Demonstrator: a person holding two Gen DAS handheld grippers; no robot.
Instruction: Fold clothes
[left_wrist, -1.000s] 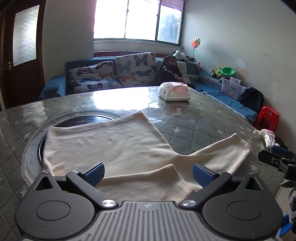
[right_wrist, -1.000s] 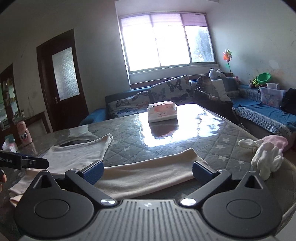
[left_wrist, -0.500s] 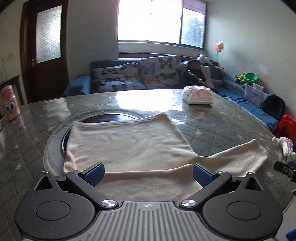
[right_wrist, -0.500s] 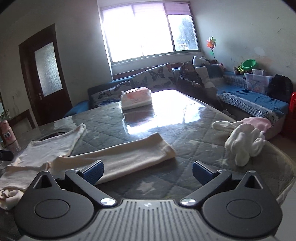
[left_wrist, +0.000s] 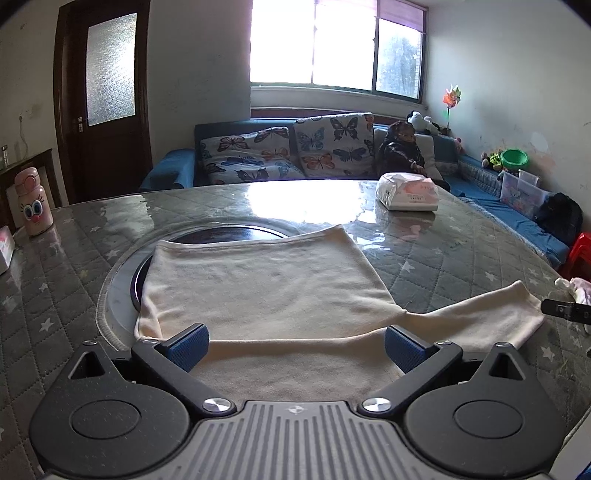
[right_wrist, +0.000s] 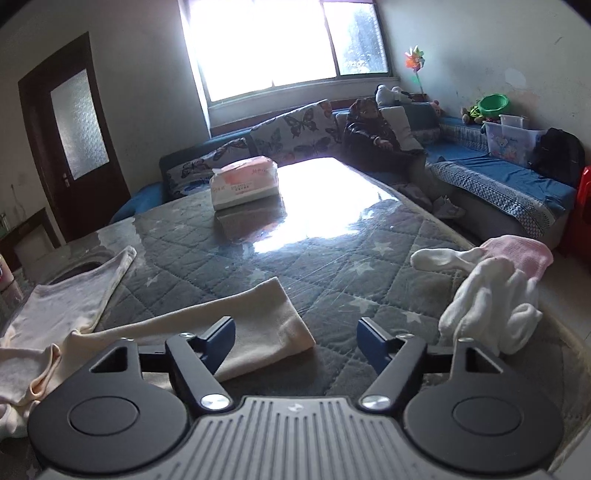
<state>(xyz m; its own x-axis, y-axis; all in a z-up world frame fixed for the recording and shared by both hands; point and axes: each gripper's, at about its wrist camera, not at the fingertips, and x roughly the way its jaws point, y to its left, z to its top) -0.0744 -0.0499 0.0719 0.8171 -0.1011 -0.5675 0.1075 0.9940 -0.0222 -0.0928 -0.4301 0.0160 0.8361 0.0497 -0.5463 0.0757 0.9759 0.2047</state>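
Observation:
A cream long-sleeved garment (left_wrist: 266, 291) lies flat on the quilted grey table (left_wrist: 461, 258), one sleeve (left_wrist: 491, 317) stretched out to the right. My left gripper (left_wrist: 295, 341) is open and empty, just above the garment's near edge. In the right wrist view the same sleeve (right_wrist: 236, 325) ends at a cuff under my right gripper (right_wrist: 295, 338), which is open and empty; its left fingertip (right_wrist: 221, 338) hangs over the cuff. The garment's body (right_wrist: 70, 299) lies at the left. A tip of the right gripper (left_wrist: 565, 308) shows at the left wrist view's right edge.
A pack of tissues (left_wrist: 406, 192) lies at the table's far side. A pile of white and pink small clothes (right_wrist: 491, 299) sits at the table's right edge. A pink bottle (left_wrist: 33, 203) stands at the far left. A sofa with a child (left_wrist: 400, 151) lies beyond the table.
My left gripper has swung left, so the garment's body now sits centred. My right gripper has moved right along the sleeve to its cuff and closer to the pile of small clothes.

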